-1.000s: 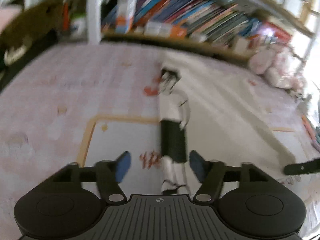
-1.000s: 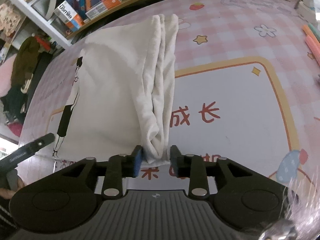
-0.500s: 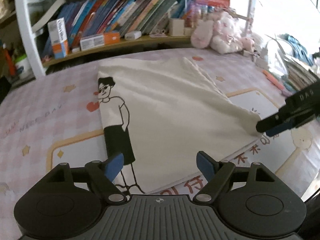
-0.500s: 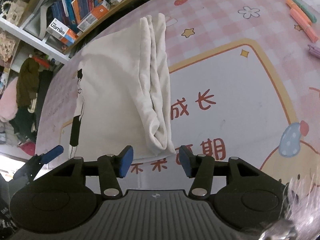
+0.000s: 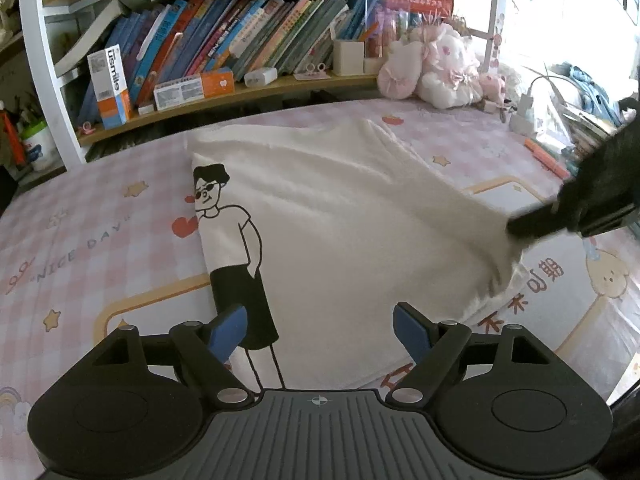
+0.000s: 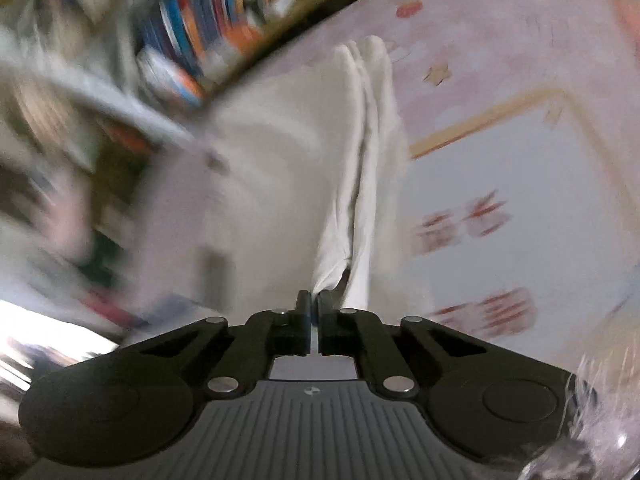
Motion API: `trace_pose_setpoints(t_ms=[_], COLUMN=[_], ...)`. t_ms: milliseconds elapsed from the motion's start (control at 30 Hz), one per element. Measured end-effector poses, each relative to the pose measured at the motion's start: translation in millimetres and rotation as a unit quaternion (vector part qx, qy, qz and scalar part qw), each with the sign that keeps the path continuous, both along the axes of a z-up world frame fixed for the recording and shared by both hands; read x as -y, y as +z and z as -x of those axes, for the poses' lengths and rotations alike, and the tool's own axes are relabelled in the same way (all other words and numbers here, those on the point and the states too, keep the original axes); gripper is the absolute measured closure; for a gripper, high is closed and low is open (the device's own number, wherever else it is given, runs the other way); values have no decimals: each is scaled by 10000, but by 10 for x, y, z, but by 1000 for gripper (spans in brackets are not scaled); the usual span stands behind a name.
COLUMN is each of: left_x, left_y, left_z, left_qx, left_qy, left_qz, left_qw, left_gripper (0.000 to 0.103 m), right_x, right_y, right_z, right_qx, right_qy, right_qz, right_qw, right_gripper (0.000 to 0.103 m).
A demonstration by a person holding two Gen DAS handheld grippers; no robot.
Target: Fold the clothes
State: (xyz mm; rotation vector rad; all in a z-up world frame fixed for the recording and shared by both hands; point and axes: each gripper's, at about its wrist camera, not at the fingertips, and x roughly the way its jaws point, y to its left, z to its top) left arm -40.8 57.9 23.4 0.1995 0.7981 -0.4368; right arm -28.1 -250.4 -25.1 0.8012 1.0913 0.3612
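A white T-shirt point(image 5: 352, 240), printed with a drawn figure in sunglasses, lies half folded on a pink checked mat point(image 5: 80, 240) in front of a bookshelf point(image 5: 240, 52). The left gripper point(image 5: 320, 330) hovers over the near hem, and its blue fingers point(image 5: 228, 330) are spread wide with nothing between them. The right gripper point(image 6: 314, 300) has its fingers pressed together on the bunched right edge of the shirt (this view is much blurred), and the cloth rises from the mat to them. In the left wrist view this gripper pulls the shirt's corner up. Pink plush toys point(image 5: 436, 68) sit at the far end of the mat.
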Motion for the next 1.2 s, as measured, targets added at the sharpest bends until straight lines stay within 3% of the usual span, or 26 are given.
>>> trace_pose_setpoints(t_ms=[33, 67, 133, 233, 433, 567, 733, 900, 1000, 1200], left_x=[-9, -17, -32, -58, -90, -96, -117, -123, -132, -177], left_y=[-22, -43, -78, -123, -179, -205, -207, -242, -253, -288], left_z=[-16, -33, -62, -105, -146, -159, -171, -199, -210, -218], left_qx=[-61, -123, -233, -342, -476, -525, -531, -592, -610, -703], left_qy=[13, 29, 59, 100, 49, 4, -24, -65, -78, -71], left_qz=[3, -1, -48, -116, -154, -190, -180, -169, -157, -138], left_qw=[10000, 9999, 9997, 9993, 9987, 9984, 9984, 9981, 9980, 9974], left_gripper=[20, 20, 20, 20, 20, 19, 19, 18, 16, 14], right_x=[92, 158, 219, 220, 24, -7, -121, -348, -476, -250], right_y=[-64, -166, -357, -381, -128, -54, 135, 233, 123, -72], right_z=[3, 0, -1, 12, 35, 32, 64, 53, -2, 1], right_qx=[-147, -355, -659, -576, -117, 72, 590, 1145, 995, 412], right_qy=[-234, -429, -607, -624, -290, -277, -294, 164, 465, 154], right_qz=[-306, -302, 42, 82, 1090, 1646, 2064, 2063, 2230, 2051], right_qw=[9991, 9980, 9960, 9964, 9935, 9859, 9762, 9716, 9686, 9777], right_gripper=[100, 100, 100, 100, 97, 86, 86, 87, 89, 98])
